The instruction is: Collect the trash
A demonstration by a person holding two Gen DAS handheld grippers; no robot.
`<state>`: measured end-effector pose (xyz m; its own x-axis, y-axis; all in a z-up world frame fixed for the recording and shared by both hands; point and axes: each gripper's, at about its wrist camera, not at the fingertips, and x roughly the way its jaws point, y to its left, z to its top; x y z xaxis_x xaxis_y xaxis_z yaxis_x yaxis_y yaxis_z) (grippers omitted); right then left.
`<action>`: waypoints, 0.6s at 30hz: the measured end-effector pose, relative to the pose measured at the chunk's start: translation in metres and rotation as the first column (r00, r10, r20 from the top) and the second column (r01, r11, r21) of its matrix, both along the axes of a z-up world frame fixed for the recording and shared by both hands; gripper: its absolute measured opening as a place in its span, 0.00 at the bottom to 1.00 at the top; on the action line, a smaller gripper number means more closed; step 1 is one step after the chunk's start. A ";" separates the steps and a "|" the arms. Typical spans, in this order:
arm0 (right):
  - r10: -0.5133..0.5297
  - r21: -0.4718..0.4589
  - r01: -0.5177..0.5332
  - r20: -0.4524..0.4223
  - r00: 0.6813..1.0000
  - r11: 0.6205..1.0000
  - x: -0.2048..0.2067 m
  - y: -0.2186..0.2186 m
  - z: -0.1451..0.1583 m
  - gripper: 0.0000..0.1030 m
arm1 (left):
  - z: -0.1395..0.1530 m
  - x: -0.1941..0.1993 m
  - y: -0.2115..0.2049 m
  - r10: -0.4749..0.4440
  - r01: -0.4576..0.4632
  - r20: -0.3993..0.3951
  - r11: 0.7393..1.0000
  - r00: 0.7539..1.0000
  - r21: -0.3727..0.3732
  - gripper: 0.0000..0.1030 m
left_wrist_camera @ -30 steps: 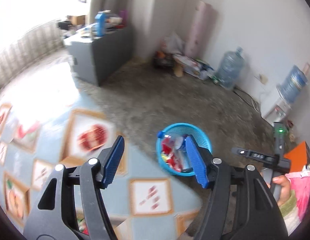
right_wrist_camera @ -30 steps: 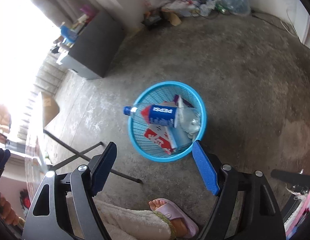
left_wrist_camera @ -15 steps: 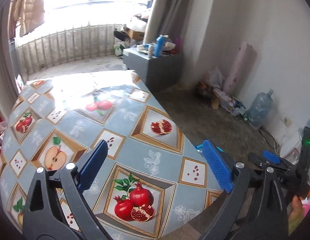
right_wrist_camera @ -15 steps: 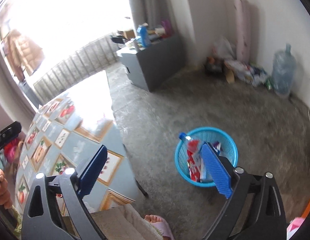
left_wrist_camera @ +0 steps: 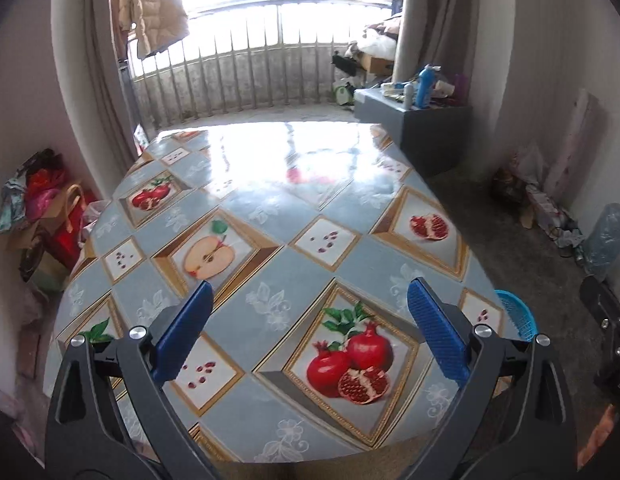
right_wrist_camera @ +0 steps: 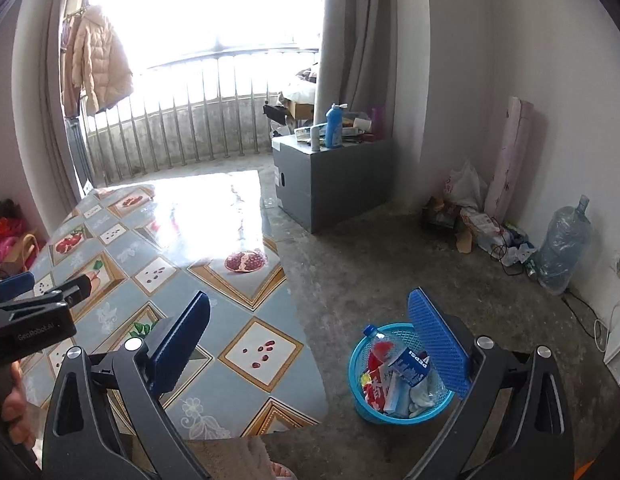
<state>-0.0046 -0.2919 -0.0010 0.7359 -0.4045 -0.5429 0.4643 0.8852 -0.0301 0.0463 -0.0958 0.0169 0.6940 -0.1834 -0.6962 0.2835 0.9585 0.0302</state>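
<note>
The blue mesh basket [right_wrist_camera: 356, 364] stands on the concrete floor beside the table's near right corner. It holds a Pepsi bottle [right_wrist_camera: 410, 364], red wrappers [right_wrist_camera: 376, 390] and other scraps. My right gripper [right_wrist_camera: 310, 308] hangs open above the floor, with nothing between its blue pads; the basket lies behind its right finger. My left gripper [left_wrist_camera: 310, 300] is open and empty over the fruit-patterned tablecloth [left_wrist_camera: 269, 248]. No loose item shows on the cloth. From the left wrist view only the basket's rim [left_wrist_camera: 518, 316] peeks past the table edge.
A grey cabinet [right_wrist_camera: 334, 176] with bottles on top stands by the curtain. A big water jug [right_wrist_camera: 562, 252] and bags of clutter [right_wrist_camera: 470, 216] line the right wall. Coloured bags [left_wrist_camera: 49, 208] sit left of the table. A slippered foot [right_wrist_camera: 281, 470] is at the bottom edge.
Both cameras swung up and away from the basket: the left one now looks over the table top, the right one has risen and rolled. Both pairs of jaws stand wider.
</note>
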 end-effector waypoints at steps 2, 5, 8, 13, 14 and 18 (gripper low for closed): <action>0.018 0.005 -0.018 -0.042 0.999 1.000 0.008 0.004 -0.005 0.94 | -0.007 -0.001 0.007 0.046 -0.046 -0.039 0.999 0.998 0.005 0.91; 0.050 0.019 -0.048 -0.111 0.993 0.999 0.017 0.008 -0.015 0.94 | -0.012 -0.002 0.020 0.103 -0.107 -0.099 0.994 0.990 -0.030 0.91; 0.075 0.023 -0.072 -0.152 0.985 0.997 0.025 0.013 -0.019 0.94 | -0.015 -0.005 0.025 0.131 -0.133 -0.104 0.991 0.986 -0.018 0.91; 0.072 0.039 -0.066 -0.175 0.982 0.997 0.024 0.021 -0.020 0.94 | -0.017 -0.004 0.031 0.146 -0.146 -0.121 0.989 0.982 0.005 0.91; 0.066 0.041 -0.059 -0.183 0.981 0.997 0.024 0.022 -0.021 0.94 | -0.018 -0.004 0.031 0.147 -0.147 -0.125 0.989 0.981 0.011 0.91; 0.039 0.042 -0.031 -0.212 0.976 0.999 0.019 0.020 -0.024 0.94 | -0.018 -0.005 0.031 0.138 -0.136 -0.127 0.990 0.982 0.027 0.91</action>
